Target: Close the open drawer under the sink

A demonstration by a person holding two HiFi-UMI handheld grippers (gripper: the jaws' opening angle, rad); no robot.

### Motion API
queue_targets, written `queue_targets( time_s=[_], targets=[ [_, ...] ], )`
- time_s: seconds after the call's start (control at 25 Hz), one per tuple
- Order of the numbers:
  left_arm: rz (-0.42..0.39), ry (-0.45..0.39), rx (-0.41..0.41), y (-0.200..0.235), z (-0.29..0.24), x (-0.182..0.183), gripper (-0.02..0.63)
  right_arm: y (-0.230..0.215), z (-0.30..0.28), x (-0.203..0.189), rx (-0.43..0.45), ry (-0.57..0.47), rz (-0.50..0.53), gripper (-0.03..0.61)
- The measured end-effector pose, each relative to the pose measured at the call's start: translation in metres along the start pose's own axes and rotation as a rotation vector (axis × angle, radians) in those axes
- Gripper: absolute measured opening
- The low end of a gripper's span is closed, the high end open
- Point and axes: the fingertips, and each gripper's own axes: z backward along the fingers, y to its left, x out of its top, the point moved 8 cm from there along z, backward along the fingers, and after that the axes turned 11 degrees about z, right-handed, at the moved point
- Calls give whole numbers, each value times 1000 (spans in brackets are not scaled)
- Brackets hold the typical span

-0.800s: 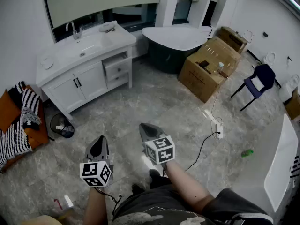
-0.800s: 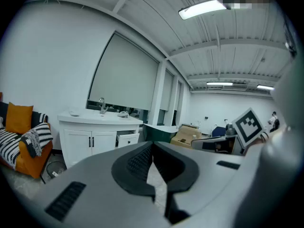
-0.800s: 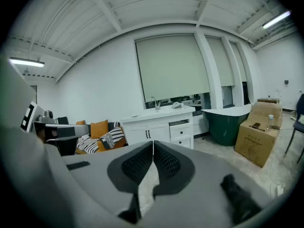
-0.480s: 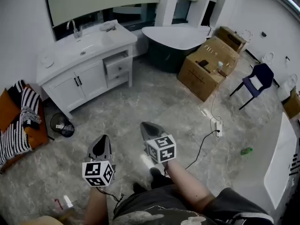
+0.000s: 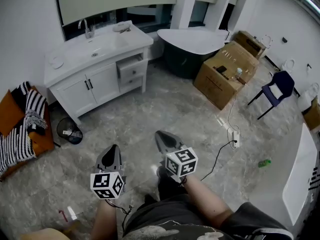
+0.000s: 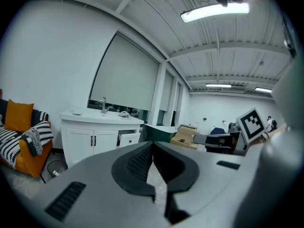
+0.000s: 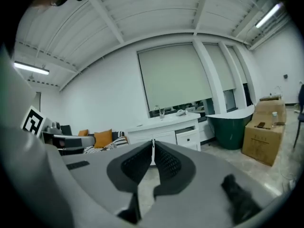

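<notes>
A white vanity (image 5: pixel 75 86) with a sink (image 5: pixel 102 45) stands against the far left wall. Its top right drawer (image 5: pixel 131 69) is pulled out a little; it also shows far off as the drawer (image 6: pixel 128 138) and the drawer (image 7: pixel 187 137). My left gripper (image 5: pixel 111 154) and right gripper (image 5: pixel 161 136) hang over the marble floor, well short of the vanity, both pointing toward it. Both are shut and hold nothing; the jaw tips meet in each gripper view (image 6: pixel 152 145) (image 7: pixel 153 144).
A small bin (image 5: pixel 69 130) sits left of the vanity, beside an orange sofa with striped cushions (image 5: pixel 22 124). A dark bathtub (image 5: pixel 192 49), cardboard boxes (image 5: pixel 225 74), a blue chair (image 5: pixel 277 86) and a floor cable with a power strip (image 5: pixel 233 136) lie to the right.
The view has shifted slightly toward the vanity. Both grippers moved a little right and down in the head view, still shut.
</notes>
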Motion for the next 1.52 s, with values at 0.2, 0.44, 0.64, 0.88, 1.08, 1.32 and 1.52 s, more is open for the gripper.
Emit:
queue_targets(
  time_s=[0.2, 0.44, 0.64, 0.88, 1.08, 1.32, 1.52],
  targets=[
    [2, -3, 15, 6, -16, 4, 15, -15, -16, -4, -12, 34, -5, 29],
    [-15, 0, 53, 16, -52, 10, 15, -48, -63, -8, 7, 49, -17, 29],
    [-3, -5, 118, 27, -104, 25, 15, -94, -113, -3, 42, 57, -31, 29],
    [-6, 19, 166, 25, -175, 41, 15, -157, -170, 2, 78, 89, -59, 29],
    [-7, 41, 196, 19, -228, 46, 15, -203, -208, 5, 121, 115, -49, 29],
    [24, 23, 242, 17, -274, 52, 15, -244, -243, 3, 178, 145, -21, 29],
    [12, 16, 272, 18, -295, 57, 15, -262, -266, -4, 165, 192, -2, 29]
  ],
)
